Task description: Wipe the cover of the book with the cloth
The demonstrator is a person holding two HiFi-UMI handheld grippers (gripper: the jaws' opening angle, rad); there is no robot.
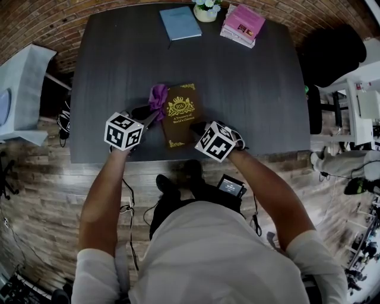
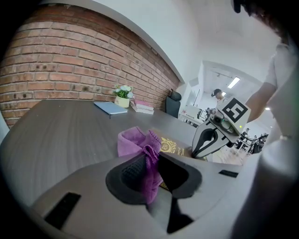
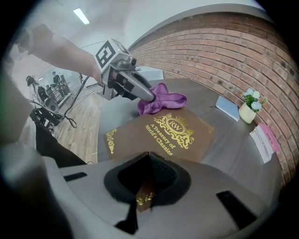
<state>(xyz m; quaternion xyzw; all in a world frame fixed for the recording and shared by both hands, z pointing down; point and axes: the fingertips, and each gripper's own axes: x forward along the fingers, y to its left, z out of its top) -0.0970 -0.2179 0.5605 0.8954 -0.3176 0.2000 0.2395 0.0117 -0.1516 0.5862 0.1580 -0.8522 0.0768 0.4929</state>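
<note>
Dark grey bench (image 1: pixel 249 89) is carrying the brown hardback book (image 1: pixel 180 116), which is lying closed and face up near the person's edge, long axis running away from the person with a slight tilt, gold crest and title showing. A blue notebook (image 1: pixel 180 22), a stack of pink books (image 1: pixel 243 25) and a small flower pot (image 1: pixel 206 10) are sitting well apart at the far edge. The cloth (image 1: pixel 158 95), purple and bunched, is resting at the book's far-left corner, overlapping the cover edge and spilling onto the bench. The left hand-held gripper (image 1: pixel 152 114) is coming in from the book's left side, jaws part closed and pinching a fold of the cloth, the rest of the cloth trailing ahead of the tips. The uncovered cover is lying to the right of this hand-held gripper and toward the person, so the next wipe probably needs a drag across or down the book's length; the left hand is the nearer one for it. The right hand-held gripper (image 1: pixel 199 128) is pointing steeply down at the book's near-right corner, jaws closed together with nothing gripped, tips apparently pressing on the cover to pin it.
</note>
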